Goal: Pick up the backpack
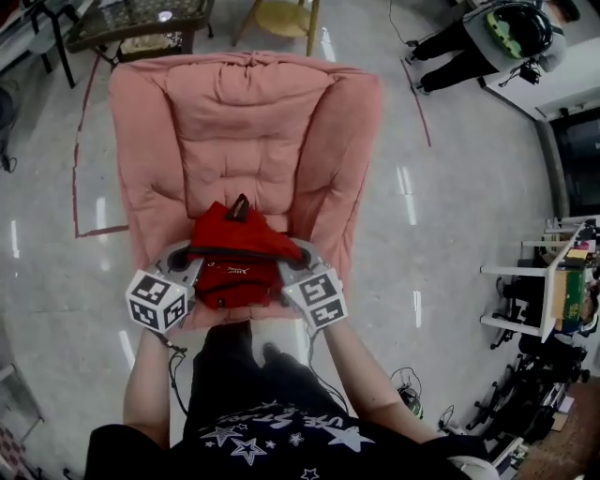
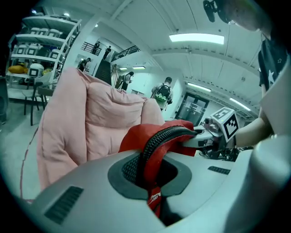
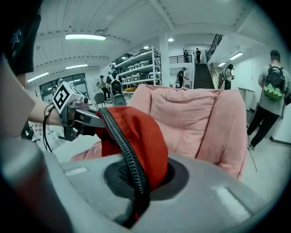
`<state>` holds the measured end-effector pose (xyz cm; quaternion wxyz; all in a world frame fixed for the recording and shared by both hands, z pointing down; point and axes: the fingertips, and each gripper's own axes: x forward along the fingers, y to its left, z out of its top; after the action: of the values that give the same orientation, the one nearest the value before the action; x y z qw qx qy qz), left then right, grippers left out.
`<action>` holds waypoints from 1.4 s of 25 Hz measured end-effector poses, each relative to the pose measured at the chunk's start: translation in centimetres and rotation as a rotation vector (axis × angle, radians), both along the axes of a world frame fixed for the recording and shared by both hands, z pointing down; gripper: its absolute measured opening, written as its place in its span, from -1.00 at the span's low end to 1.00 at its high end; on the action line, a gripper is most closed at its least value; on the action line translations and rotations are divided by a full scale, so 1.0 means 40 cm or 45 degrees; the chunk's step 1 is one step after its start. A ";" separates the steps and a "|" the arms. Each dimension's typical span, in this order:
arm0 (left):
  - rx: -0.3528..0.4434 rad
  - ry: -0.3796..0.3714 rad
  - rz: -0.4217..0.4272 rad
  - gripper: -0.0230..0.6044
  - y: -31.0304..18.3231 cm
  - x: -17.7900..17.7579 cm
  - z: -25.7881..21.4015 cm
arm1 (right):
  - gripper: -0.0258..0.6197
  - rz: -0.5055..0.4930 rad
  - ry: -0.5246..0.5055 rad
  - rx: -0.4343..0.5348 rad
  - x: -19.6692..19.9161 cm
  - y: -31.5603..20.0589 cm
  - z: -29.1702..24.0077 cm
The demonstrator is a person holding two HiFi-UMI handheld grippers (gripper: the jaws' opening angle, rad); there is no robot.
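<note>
A small red backpack with black zipper trim hangs between my two grippers, raised just above the front of a pink cushioned armchair. My left gripper is shut on the bag's left side, red fabric and a black zipper edge pinched between its jaws. On the bag's right side my right gripper is shut too, with red fabric and the zipper cord bunched in its jaws. Each gripper view shows the other gripper across the bag.
A person's legs and dark starred shirt stand right behind the chair's front edge. The glossy floor surrounds the chair. A dark table and a wooden stool sit beyond it. Shelving lines the right side, and several people stand farther off.
</note>
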<state>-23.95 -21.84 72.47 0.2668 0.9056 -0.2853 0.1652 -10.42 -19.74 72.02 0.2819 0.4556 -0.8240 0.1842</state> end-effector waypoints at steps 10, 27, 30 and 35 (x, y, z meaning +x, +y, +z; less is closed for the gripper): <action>0.018 -0.008 0.019 -0.89 0.277 -0.033 -0.141 | -0.89 -0.089 -0.066 0.037 -0.030 0.210 -0.115; 0.279 0.211 -0.186 -0.90 0.660 0.014 -0.473 | -0.89 -0.279 -0.109 0.342 0.021 0.571 -0.426; 0.311 0.261 -0.234 -0.90 0.711 0.022 -0.517 | -0.89 -0.292 -0.129 0.390 0.032 0.628 -0.474; 0.314 0.313 -0.290 -0.90 0.775 0.025 -0.557 | -0.89 -0.272 -0.224 0.375 0.037 0.696 -0.517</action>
<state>-22.96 9.17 50.18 0.2038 0.9066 -0.3692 -0.0140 -8.93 8.09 51.32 0.1571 0.3841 -0.9071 0.0698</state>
